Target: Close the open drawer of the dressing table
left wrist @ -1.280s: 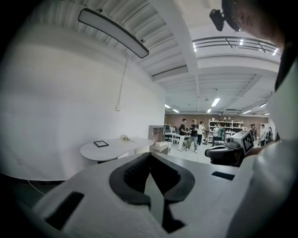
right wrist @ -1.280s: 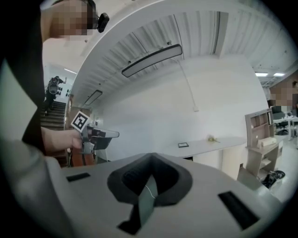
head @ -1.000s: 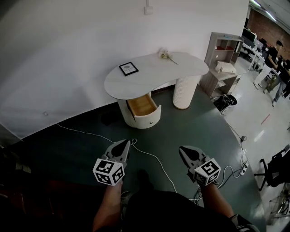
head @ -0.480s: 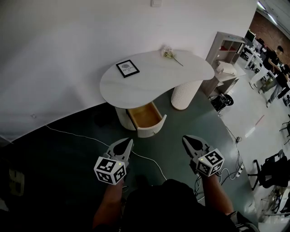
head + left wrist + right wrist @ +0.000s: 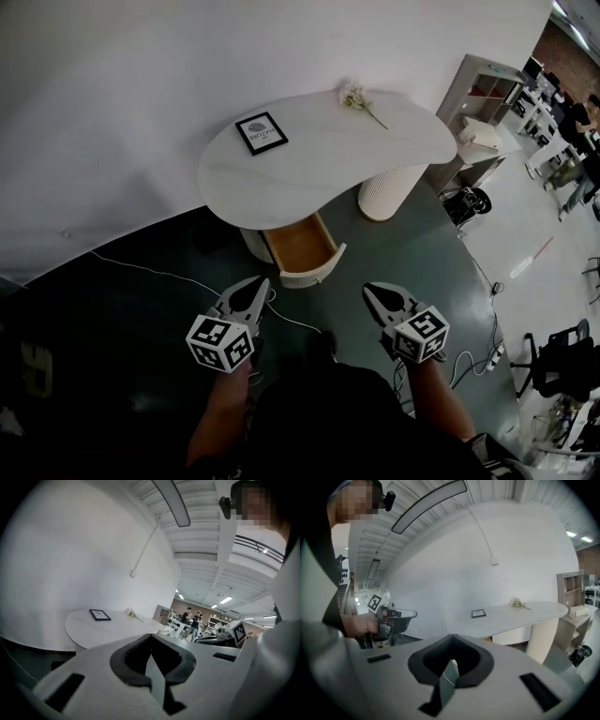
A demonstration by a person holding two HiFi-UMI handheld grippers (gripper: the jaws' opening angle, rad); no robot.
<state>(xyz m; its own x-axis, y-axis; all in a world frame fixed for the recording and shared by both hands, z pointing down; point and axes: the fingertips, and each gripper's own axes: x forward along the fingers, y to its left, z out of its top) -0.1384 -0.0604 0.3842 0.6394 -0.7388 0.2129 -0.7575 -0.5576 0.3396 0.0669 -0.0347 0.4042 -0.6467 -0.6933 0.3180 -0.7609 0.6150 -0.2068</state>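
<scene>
two grippers: left gripper [image 5: 253, 289] and right gripper [image 5: 377, 294], jaws together on both, nothing between them
drawer [image 5: 302, 248]: open, wooden inside, under the dressing table [image 5: 328, 164], ahead of both grippers and untouched
on top: framed picture [image 5: 262, 132] and flower [image 5: 355, 97], lying apart

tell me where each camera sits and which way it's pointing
Head view: on the person's head, steeply down at the dressing table and open drawer; forearms, left gripper, right gripper show.
Left gripper view: on the left gripper, along its shut jaws toward the tabletop; right gripper at right.
Right gripper view: on the right gripper, past shut jaws at the table; left gripper at left.
All share the picture frame.
</scene>
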